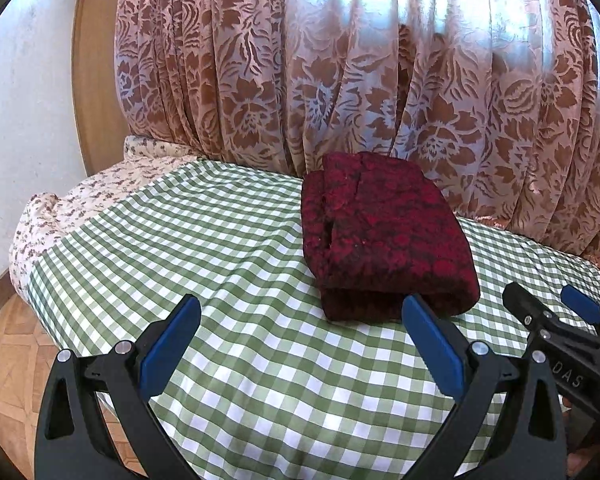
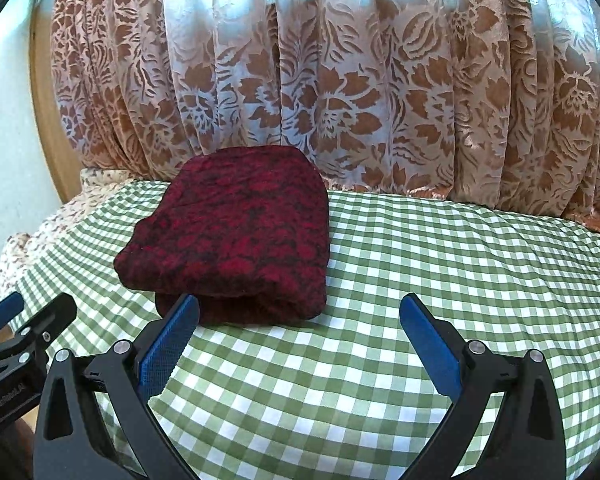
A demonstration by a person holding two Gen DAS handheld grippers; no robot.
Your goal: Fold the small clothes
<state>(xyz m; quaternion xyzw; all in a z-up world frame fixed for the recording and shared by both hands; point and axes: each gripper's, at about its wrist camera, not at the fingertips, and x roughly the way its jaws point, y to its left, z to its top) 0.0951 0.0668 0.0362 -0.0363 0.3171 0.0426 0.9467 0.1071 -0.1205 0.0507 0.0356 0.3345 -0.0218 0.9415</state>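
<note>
A dark red patterned garment [image 1: 384, 236] lies folded into a thick rectangle on the green checked cloth [image 1: 228, 248]; the right wrist view shows the same garment [image 2: 236, 236] left of centre. My left gripper [image 1: 302, 308] is open, just in front of the bundle's near left corner, with nothing between its blue pads. My right gripper [image 2: 300, 306] is open too, in front of the bundle's near right edge, holding nothing. Each gripper shows at the edge of the other's view: the right gripper [image 1: 548, 300] and the left gripper [image 2: 40, 308].
A brown floral curtain [image 1: 340, 72] hangs right behind the surface. A flowered sheet [image 1: 80, 200] lies under the checked cloth [image 2: 460, 264] at the left end. Beyond it are a white wall [image 1: 20, 120], a wooden frame [image 1: 96, 100] and parquet floor [image 1: 8, 360].
</note>
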